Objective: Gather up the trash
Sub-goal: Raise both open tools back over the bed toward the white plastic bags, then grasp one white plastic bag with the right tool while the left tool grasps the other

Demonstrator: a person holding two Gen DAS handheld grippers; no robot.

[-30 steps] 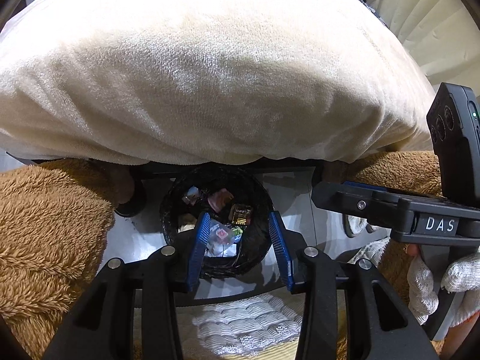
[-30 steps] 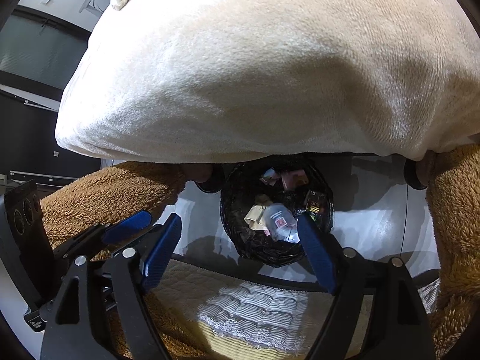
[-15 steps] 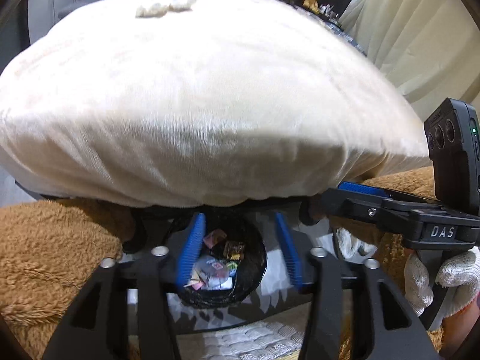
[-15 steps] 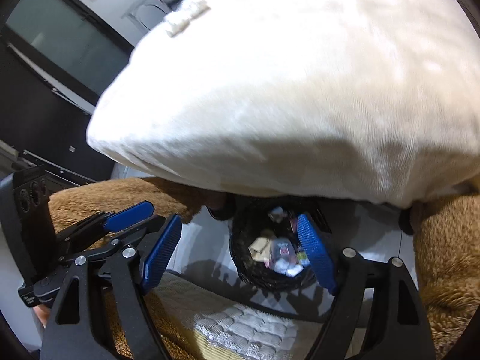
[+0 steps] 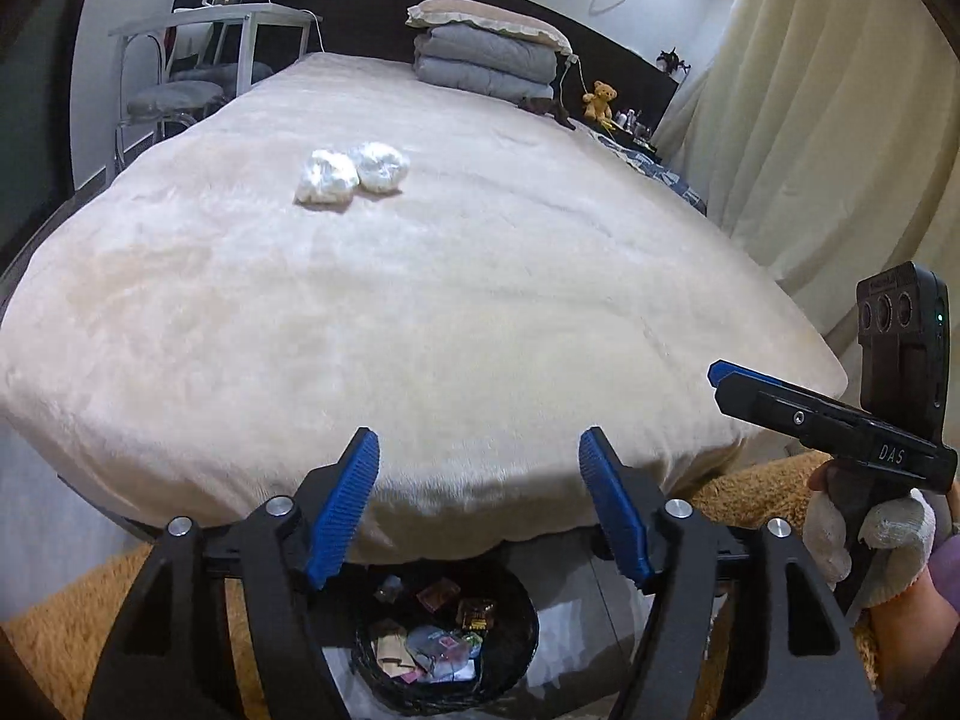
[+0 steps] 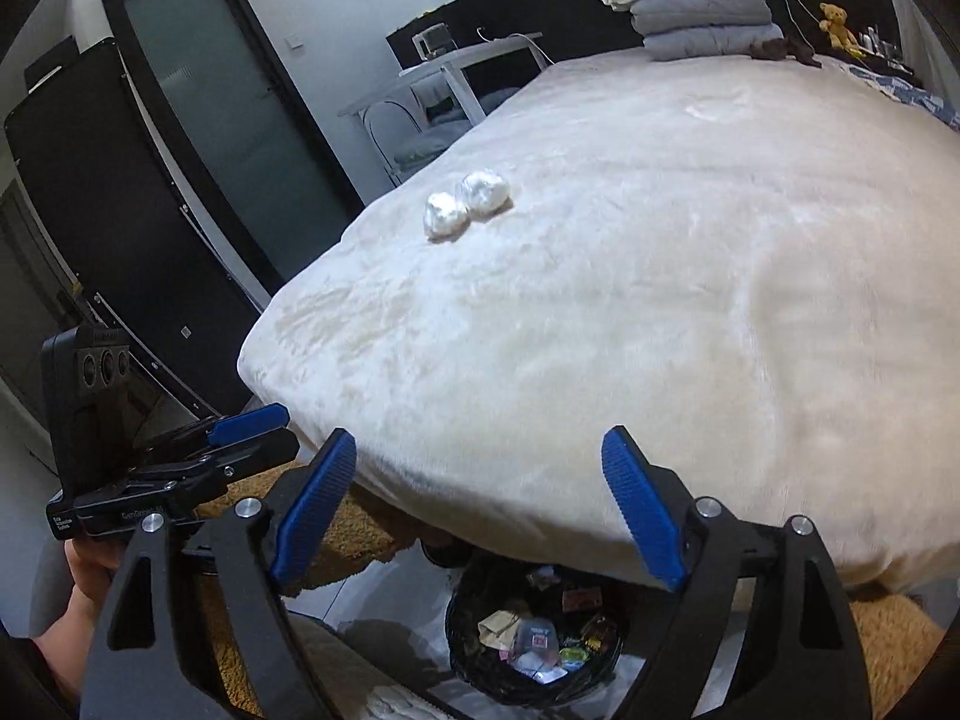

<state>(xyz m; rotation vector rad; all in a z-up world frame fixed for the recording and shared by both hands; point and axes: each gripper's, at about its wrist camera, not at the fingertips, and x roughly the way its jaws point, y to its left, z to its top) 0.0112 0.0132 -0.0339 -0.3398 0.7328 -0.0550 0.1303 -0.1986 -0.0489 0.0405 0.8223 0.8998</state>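
A big bed [image 5: 456,312] with a soft cream blanket fills most of both views. At the far end of the bed sits a pile of folded grey blankets [image 5: 486,63] with a pillow on top. A little teddy bear [image 5: 600,99] sits near that pile. A white desk [image 5: 240,30] and a chair stand beside the far left side of the bed.

Two white crumpled balls of trash [image 5: 351,174] lie on the bed, touching each other, left of its middle.

On the floor, right at the near foot of the bed, is a black bin [image 5: 447,645] with wrappers in it. The bed edge hangs over part of the bin.

The left gripper [image 5: 477,507] is spread wide and holds nothing. The right gripper [image 6: 477,513] is spread wide too and holds nothing. Both are over the bin, well apart from the balls.
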